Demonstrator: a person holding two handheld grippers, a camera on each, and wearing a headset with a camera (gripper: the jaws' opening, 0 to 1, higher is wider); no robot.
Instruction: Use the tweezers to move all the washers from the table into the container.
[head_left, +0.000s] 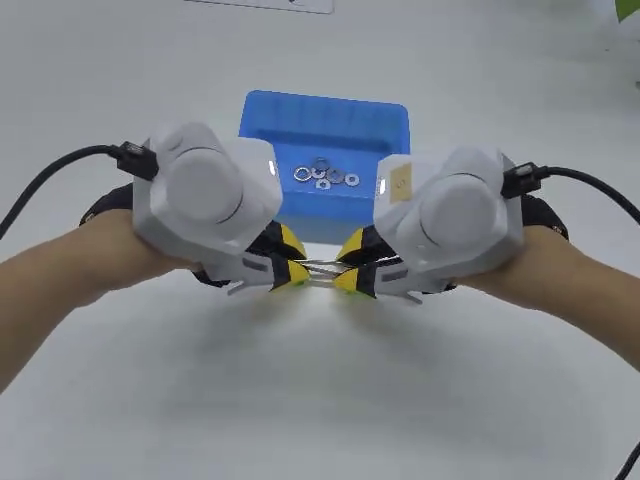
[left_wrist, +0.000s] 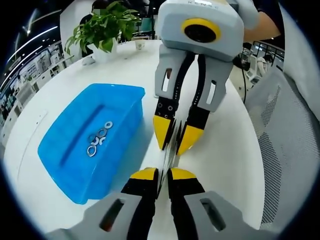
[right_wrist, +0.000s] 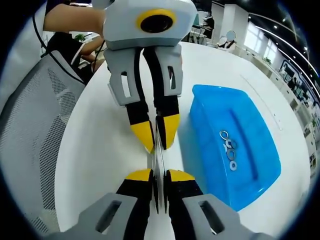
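The white office table (left_wrist: 235, 125) bears a blue container (left_wrist: 62, 150) and potted plant (left_wrist: 100, 30).

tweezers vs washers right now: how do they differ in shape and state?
Shape: the tweezers are one long thin piece; the washers are several small flat rings. State: the tweezers are pinched at both ends by the left gripper and right gripper; the washers lie loose, clustered in the blue container. Shared: both look silvery metal.

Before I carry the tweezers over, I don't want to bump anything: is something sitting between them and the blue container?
Nothing visible does. The tweezers, gripped by both the left gripper and the right gripper, sit just in front of the container, with just bare table between them.
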